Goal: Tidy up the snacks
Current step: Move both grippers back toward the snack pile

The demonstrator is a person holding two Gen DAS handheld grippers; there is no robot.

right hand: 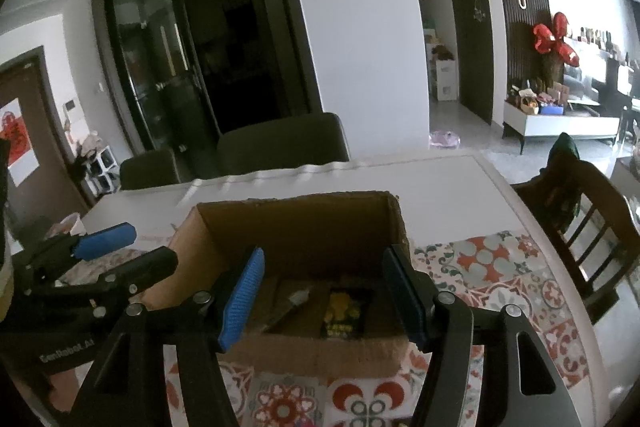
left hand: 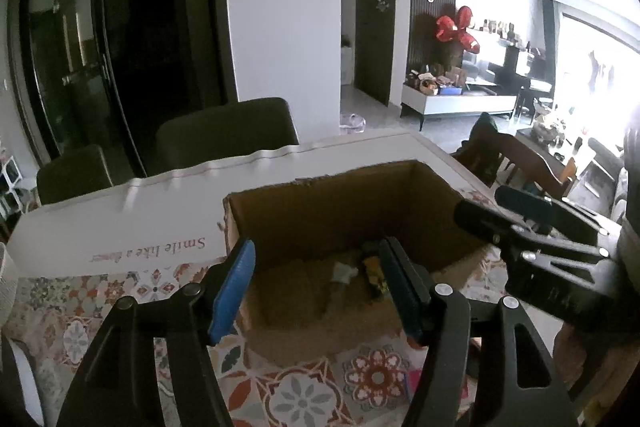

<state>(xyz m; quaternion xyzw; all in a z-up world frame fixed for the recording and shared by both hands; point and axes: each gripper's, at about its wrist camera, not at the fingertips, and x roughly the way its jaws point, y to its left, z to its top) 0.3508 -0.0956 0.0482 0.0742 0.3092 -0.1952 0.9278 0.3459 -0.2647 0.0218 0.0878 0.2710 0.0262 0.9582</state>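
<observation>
An open cardboard box (left hand: 320,195) stands on the patterned tablecloth; it also shows in the right wrist view (right hand: 300,223). Inside lie a black and yellow snack packet (right hand: 345,313) and a small pale wrapper (right hand: 298,297); both show in the left wrist view, the packet (left hand: 374,273) and the wrapper (left hand: 344,273). My left gripper (left hand: 320,287) is open and empty, just in front of the box. My right gripper (right hand: 324,295) is open and empty over the box's near wall. Each gripper shows in the other's view, the right one (left hand: 516,211) and the left one (right hand: 132,247).
The white table (right hand: 440,179) carries a patterned cloth (left hand: 300,387). A pink item (left hand: 416,383) lies near the left gripper. Dark chairs (right hand: 280,143) stand behind the table and a wooden chair (right hand: 580,211) at the right.
</observation>
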